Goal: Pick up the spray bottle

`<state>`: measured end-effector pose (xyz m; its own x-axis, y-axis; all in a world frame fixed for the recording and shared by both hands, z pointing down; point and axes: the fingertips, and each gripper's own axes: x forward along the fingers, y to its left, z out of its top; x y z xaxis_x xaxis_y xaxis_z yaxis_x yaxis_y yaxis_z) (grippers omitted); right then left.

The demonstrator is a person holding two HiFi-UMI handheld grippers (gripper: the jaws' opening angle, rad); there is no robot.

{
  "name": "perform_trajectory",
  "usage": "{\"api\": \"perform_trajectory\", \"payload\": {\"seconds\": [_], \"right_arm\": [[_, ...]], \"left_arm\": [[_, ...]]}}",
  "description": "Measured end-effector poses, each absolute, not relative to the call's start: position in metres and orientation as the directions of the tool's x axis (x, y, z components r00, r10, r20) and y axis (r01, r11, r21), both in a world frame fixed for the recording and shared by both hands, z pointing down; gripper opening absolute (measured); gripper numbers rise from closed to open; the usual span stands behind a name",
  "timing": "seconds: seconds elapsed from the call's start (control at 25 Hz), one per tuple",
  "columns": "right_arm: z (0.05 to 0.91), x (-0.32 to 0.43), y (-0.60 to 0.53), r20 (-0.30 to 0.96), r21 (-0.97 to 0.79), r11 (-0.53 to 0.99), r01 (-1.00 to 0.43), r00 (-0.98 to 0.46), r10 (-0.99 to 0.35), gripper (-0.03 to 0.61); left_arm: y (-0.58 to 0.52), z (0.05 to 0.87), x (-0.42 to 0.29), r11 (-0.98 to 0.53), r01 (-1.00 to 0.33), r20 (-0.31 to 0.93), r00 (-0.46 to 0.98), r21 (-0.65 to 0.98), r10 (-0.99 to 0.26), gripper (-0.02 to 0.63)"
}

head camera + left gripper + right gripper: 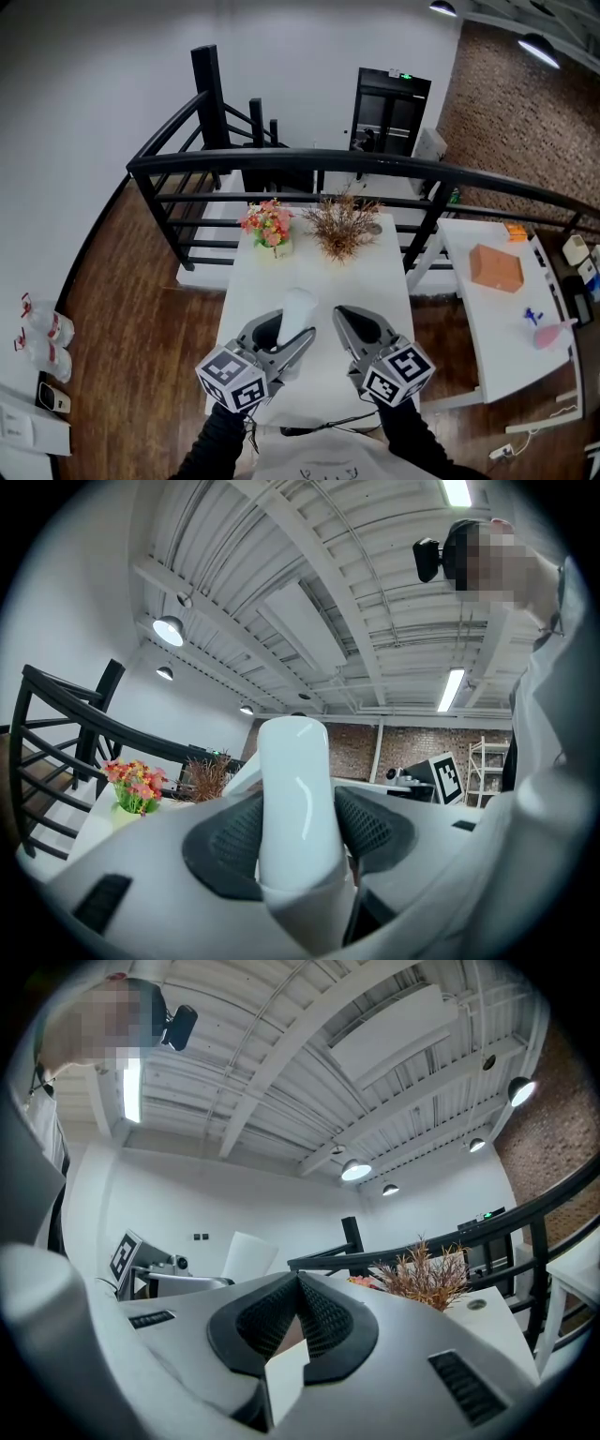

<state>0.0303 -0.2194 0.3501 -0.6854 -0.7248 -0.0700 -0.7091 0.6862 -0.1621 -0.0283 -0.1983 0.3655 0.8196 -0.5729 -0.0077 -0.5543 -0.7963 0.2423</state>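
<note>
The spray bottle [298, 311] is a smooth white body, held up above the white table [375, 277] in the head view. My left gripper [292, 330] is shut on it, the dark pads pressing both its sides. In the left gripper view the bottle [295, 799] stands upright between the jaws of the left gripper [298, 834] and its lower end is hidden by the gripper body. My right gripper [343, 315] hovers just to the right of the bottle, shut with nothing between its pads [319, 1316]. From the right gripper view the bottle [248, 1255] shows at the left.
A pot of pink and red flowers [267, 226] and a dried brown plant [342, 226] stand at the table's far end. A black railing [328, 164] runs behind it. Another white table [487, 319] with an orange box [495, 267] is at the right.
</note>
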Motion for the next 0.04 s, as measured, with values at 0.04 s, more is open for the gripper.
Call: {"api": "perform_trajectory", "payload": {"seconds": [0.04], "right_arm": [[0.3510,0.0309,-0.2202,-0.068,-0.162,0.687,-0.709,-0.686,-0.724,-0.023]], "left_arm": [[-0.1990,0.3666,-0.0277,-0.795,-0.555,-0.006,0.819,0.243,-0.574,0.245]]}}
